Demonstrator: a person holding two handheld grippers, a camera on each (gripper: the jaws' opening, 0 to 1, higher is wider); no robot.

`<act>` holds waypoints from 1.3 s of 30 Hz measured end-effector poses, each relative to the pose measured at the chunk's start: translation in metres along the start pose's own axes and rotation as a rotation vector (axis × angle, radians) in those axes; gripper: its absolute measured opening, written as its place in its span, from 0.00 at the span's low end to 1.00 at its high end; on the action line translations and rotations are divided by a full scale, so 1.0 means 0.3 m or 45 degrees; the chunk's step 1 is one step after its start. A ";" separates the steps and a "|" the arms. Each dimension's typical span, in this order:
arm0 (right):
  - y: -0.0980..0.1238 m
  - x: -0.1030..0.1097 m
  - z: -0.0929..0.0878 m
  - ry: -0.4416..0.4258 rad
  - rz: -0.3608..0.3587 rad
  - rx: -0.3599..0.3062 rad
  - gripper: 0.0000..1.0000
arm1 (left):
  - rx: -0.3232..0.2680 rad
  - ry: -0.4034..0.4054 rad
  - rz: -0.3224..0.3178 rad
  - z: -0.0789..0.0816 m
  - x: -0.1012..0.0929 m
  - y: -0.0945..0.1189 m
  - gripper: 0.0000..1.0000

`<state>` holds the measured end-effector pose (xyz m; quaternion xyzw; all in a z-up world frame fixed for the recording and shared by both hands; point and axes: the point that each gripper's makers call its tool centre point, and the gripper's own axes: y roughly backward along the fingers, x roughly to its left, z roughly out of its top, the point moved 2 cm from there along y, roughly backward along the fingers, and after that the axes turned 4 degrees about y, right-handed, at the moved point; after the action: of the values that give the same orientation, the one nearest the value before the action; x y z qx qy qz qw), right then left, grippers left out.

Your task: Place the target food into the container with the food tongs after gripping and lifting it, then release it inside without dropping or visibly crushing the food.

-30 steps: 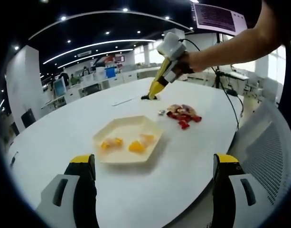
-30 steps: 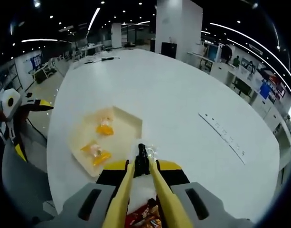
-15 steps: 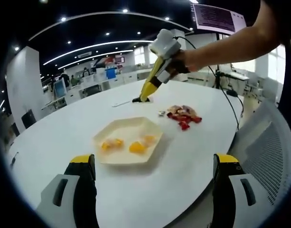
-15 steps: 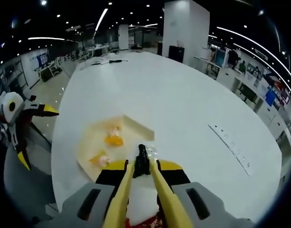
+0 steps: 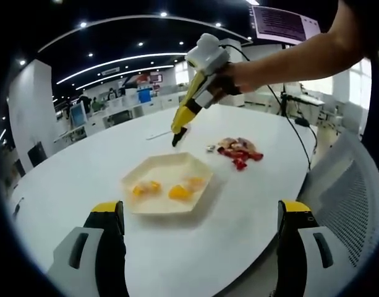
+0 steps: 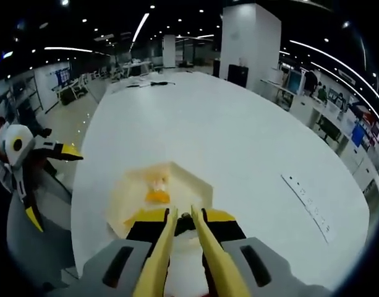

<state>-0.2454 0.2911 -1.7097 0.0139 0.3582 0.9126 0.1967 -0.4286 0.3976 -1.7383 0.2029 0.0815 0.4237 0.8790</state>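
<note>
Yellow tongs (image 5: 184, 117) sit clamped in my right gripper (image 6: 183, 218), their tips squeezed nearly together on something small and dark – I cannot tell what, as the tips hide most of it. From the left gripper view, those tips hang in the air near the 12 o'clock edge of the cream hexagonal tray (image 5: 153, 206), clear of the white table (image 5: 78, 173). I judge the piece is being carried to the tray, held high so it clears the rim. Three orange pieces already lie inside the tray (image 5: 178, 191). At 3 o'clock from the tray, apart from it, lies the pile of red wrapped food (image 5: 238, 150) – the supply, I reckon. My left gripper (image 5: 201, 247) waits low at 6 o'clock with jaws wide and holding nothing, out of the way.
</note>
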 end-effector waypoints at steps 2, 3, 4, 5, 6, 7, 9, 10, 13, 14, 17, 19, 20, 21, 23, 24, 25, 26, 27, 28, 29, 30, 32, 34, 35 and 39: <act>-0.005 0.008 0.014 -0.003 0.011 -0.014 0.19 | -0.004 0.005 0.001 0.002 0.001 0.001 0.99; -0.007 0.010 0.023 0.003 0.007 -0.018 0.19 | -0.003 0.004 0.002 0.001 0.001 0.000 0.99; -0.009 0.012 0.032 0.005 0.010 -0.023 0.19 | -0.001 0.003 0.001 0.001 0.001 0.000 0.99; -0.009 0.014 0.042 0.004 0.013 -0.033 0.19 | -0.003 0.001 -0.001 0.001 -0.001 -0.001 0.99; -0.010 0.015 0.056 0.011 0.013 -0.045 0.20 | -0.002 0.000 0.000 0.002 -0.001 -0.001 0.99; -0.011 0.017 0.067 0.014 0.018 -0.055 0.20 | -0.003 0.000 0.000 0.002 -0.001 0.000 0.99; -0.011 0.020 0.095 0.031 0.011 -0.083 0.22 | -0.003 0.002 0.000 0.003 -0.001 0.000 0.99; -0.013 0.022 0.110 0.039 0.017 -0.101 0.24 | -0.004 0.000 0.003 0.003 0.000 0.000 0.99; -0.009 0.024 0.128 0.051 0.022 -0.118 0.26 | -0.005 0.002 0.005 0.003 0.002 0.000 0.99; -0.009 0.025 0.131 0.053 0.025 -0.122 0.26 | -0.005 0.001 0.007 0.003 0.003 0.000 0.99; -0.004 0.028 0.136 0.063 0.030 -0.129 0.27 | -0.006 0.001 0.006 0.003 0.002 0.000 0.99; -0.001 0.026 0.136 0.066 0.030 -0.130 0.28 | -0.005 0.000 0.006 0.003 0.003 -0.001 0.99; -0.001 0.022 0.131 0.068 0.027 -0.124 0.28 | -0.004 0.001 0.005 0.003 0.002 -0.001 0.99; 0.001 0.018 0.130 0.075 0.023 -0.126 0.28 | -0.004 0.000 0.005 0.002 0.002 -0.001 0.99; 0.004 0.020 0.125 0.066 0.034 -0.124 0.28 | -0.003 -0.002 0.005 0.002 0.001 -0.001 0.99; 0.007 0.019 0.122 0.075 0.029 -0.121 0.28 | -0.003 -0.002 0.004 0.002 0.001 -0.001 0.99; 0.008 0.018 0.121 0.076 0.028 -0.121 0.28 | -0.002 -0.003 0.005 0.001 0.001 -0.001 0.99; 0.015 0.014 0.118 0.077 0.024 -0.126 0.29 | -0.003 -0.002 0.004 0.001 0.001 -0.001 0.99; 0.019 0.009 0.117 0.077 0.018 -0.129 0.29 | -0.002 -0.003 0.005 0.000 0.002 -0.001 0.99; 0.024 0.001 0.114 0.078 0.009 -0.135 0.29 | 0.000 -0.002 0.004 0.000 0.001 -0.001 0.99; 0.028 -0.003 0.110 0.075 0.007 -0.135 0.29 | -0.002 -0.003 0.004 0.001 0.001 -0.001 0.99; 0.033 -0.004 0.107 0.072 0.010 -0.137 0.29 | -0.003 -0.003 0.005 0.001 0.001 -0.001 0.99; 0.048 -0.008 0.101 0.078 0.005 -0.150 0.29 | -0.002 -0.001 0.004 0.001 0.001 0.000 0.99; 0.060 -0.019 0.090 0.076 -0.001 -0.148 0.29 | 0.000 -0.001 0.004 0.000 0.001 0.000 0.99; 0.069 -0.027 0.083 0.080 -0.010 -0.151 0.29 | 0.001 -0.003 0.007 0.000 0.002 0.000 0.99; 0.098 -0.045 0.057 0.054 -0.019 -0.156 0.29 | 0.001 -0.004 0.006 -0.002 0.003 0.000 0.99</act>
<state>-0.2403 0.2777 -1.6760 -0.0202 0.3059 0.9314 0.1962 -0.4282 0.3984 -1.7388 0.2041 0.0799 0.4255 0.8780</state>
